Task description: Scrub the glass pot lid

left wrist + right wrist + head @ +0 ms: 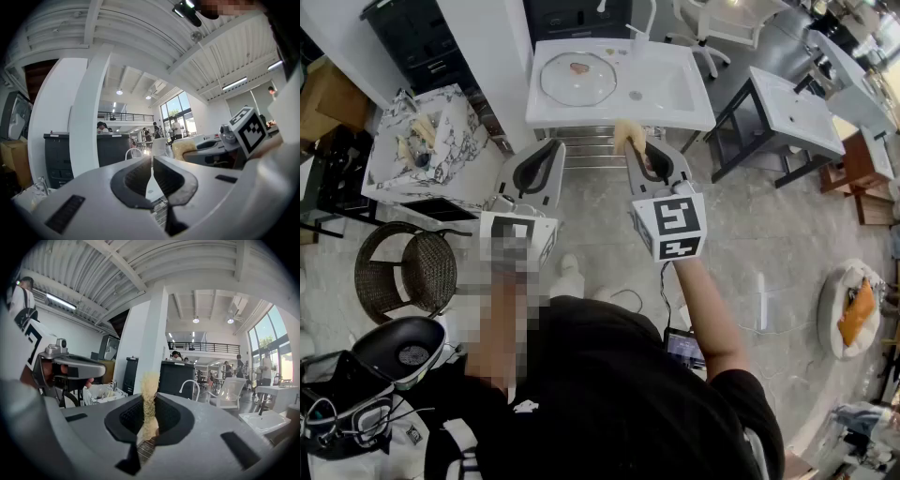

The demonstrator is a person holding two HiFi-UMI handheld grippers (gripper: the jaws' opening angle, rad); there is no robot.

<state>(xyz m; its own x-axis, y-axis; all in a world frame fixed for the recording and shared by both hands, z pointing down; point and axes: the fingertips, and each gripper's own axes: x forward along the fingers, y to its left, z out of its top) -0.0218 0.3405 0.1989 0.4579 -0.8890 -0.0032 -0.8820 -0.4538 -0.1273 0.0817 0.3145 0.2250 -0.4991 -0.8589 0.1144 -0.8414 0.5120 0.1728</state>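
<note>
The glass pot lid [578, 78] lies flat in the left part of the white sink [675, 108], ahead of both grippers. Both are held up in the air, short of the sink's front edge. My left gripper [549, 145] [152, 164] is shut with nothing between its jaws. A frayed yellowish scrub pad [627, 133] [149, 392] sticks up past the tips of my right gripper [639, 146] [149, 416], which is shut on it. The left gripper view shows the pad [183, 148] off to the right.
A marble-patterned side table [461, 155] with small items stands left of the sink. A wicker basket [403, 272] is on the floor at the left. To the right are a second white basin [792, 117] on a dark frame and a round cushion [853, 314]. A faucet [639, 33] rises behind the sink.
</note>
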